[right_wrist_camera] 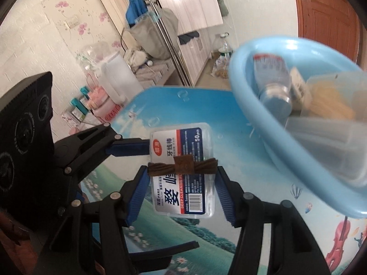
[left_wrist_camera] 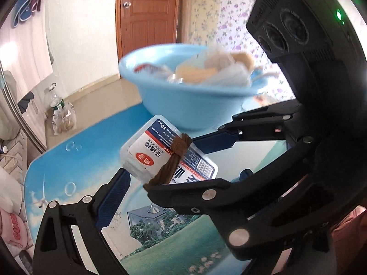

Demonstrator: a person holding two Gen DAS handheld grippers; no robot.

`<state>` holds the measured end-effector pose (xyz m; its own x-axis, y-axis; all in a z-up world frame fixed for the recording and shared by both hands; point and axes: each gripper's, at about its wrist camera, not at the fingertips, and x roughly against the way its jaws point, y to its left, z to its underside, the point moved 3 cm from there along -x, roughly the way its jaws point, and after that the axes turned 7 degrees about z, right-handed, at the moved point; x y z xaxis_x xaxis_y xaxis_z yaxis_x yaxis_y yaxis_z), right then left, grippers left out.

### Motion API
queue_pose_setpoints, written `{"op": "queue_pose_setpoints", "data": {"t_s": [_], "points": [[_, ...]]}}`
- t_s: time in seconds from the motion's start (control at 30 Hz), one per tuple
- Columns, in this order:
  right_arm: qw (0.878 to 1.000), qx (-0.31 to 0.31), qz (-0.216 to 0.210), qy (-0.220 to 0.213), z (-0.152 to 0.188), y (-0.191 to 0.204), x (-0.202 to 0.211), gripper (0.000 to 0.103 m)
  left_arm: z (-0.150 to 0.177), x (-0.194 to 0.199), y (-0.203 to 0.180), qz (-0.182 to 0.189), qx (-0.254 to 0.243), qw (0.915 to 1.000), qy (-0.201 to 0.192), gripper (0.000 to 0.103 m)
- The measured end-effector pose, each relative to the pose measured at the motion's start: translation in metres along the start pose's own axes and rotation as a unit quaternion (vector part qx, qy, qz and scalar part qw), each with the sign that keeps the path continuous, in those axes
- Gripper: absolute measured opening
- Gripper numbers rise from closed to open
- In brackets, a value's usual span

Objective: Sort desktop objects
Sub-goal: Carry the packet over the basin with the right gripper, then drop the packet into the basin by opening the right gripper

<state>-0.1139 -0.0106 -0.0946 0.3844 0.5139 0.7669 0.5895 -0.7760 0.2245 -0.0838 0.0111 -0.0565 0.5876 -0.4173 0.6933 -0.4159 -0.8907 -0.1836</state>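
Right gripper (right_wrist_camera: 180, 189) pinches the floss-pick box (right_wrist_camera: 183, 169) for transfer toward the blue basin (right_wrist_camera: 250, 105) ahead; left gripper (left_wrist_camera: 160, 158) stands spread.

Floss box (left_wrist_camera: 169, 152) with brown band (left_wrist_camera: 174, 160), blue basin (left_wrist_camera: 190, 105) behind, picture-printed table (left_wrist_camera: 75, 160)

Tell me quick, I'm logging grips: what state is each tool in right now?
Left tool: open, gripping nothing.
Right tool: closed on the floss box.
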Motion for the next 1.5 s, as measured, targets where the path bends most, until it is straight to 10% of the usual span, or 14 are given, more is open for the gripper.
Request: {"op": "queue_pose_setpoints", "data": {"t_s": [0.37, 0.77, 1.5], "points": [[0.995, -0.025, 0.007, -0.094, -0.028, -0.009, 0.071, 0.056, -0.053, 0.050, -0.020, 0.010, -0.019, 0.9967, -0.078, 0.096], [0.976, -0.113, 0.074, -0.171, -0.055, -0.094, 0.115, 0.056, -0.110, 0.009, 0.005, -0.002, -0.008, 0.9957, -0.093, 0.096], [0.970, -0.147, 0.147, -0.126, -0.065, -0.152, 0.095, 0.073, -0.156, -0.041, 0.027, -0.064, 0.027, 0.9958, -0.061, 0.103]]}}
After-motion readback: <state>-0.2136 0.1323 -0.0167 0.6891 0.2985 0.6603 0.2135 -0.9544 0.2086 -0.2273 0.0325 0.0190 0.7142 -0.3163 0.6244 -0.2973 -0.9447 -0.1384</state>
